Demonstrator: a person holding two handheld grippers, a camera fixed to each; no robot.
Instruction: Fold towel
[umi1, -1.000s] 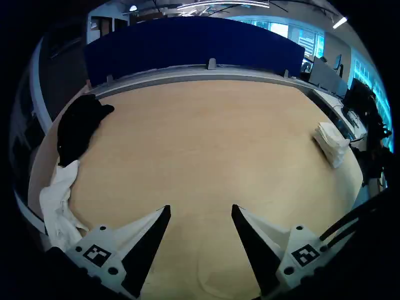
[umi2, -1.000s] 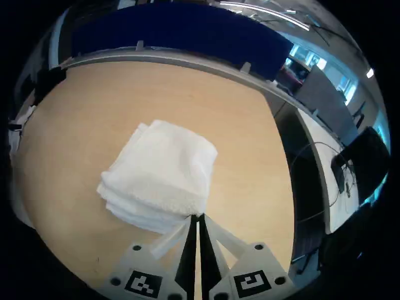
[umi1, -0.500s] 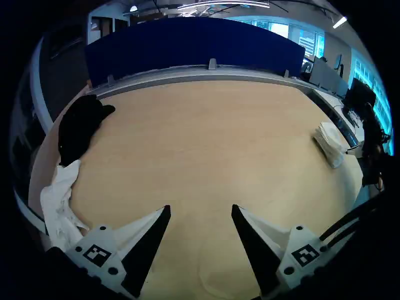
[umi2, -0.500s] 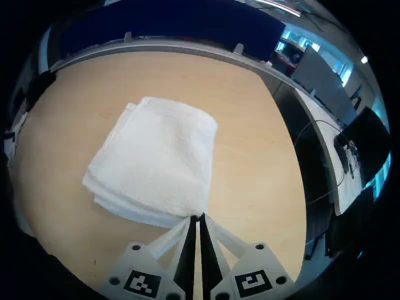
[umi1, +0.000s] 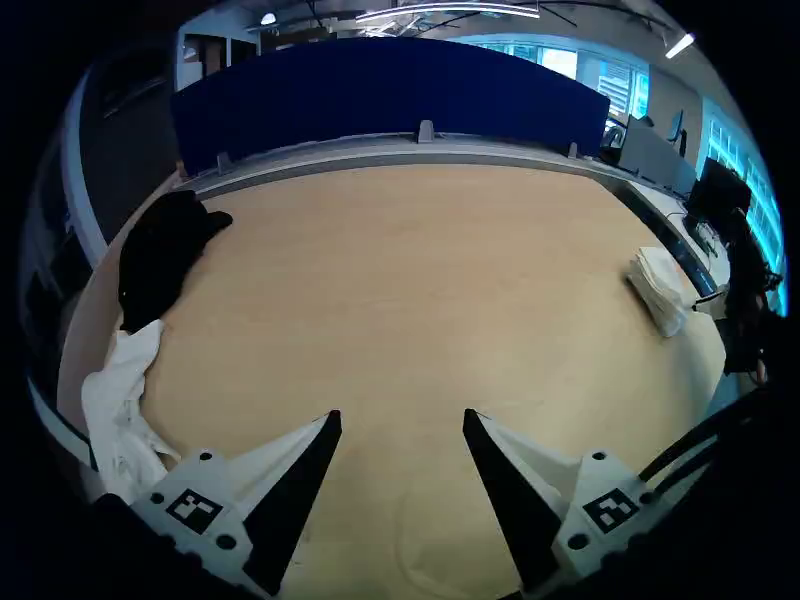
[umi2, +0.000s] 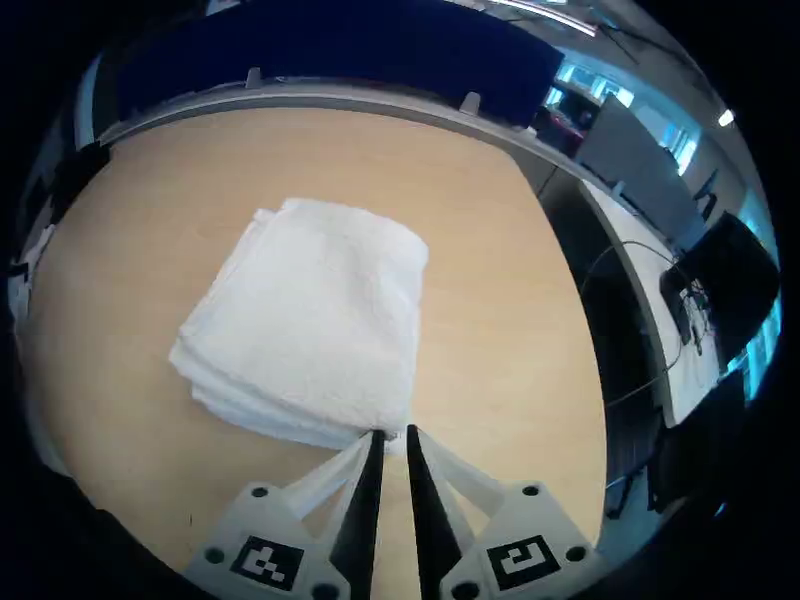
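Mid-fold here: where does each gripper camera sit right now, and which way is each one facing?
Left gripper view: on the left gripper, low over the wooden table, facing the blue partition; its own fingers spread wide at the bottom.
Right gripper view: on the right gripper, looking down at the folded white towel; its own fingers, a narrow gap apart, at the towel's near corner.
Shared: table, partition, and that towel, far right in the left gripper view.
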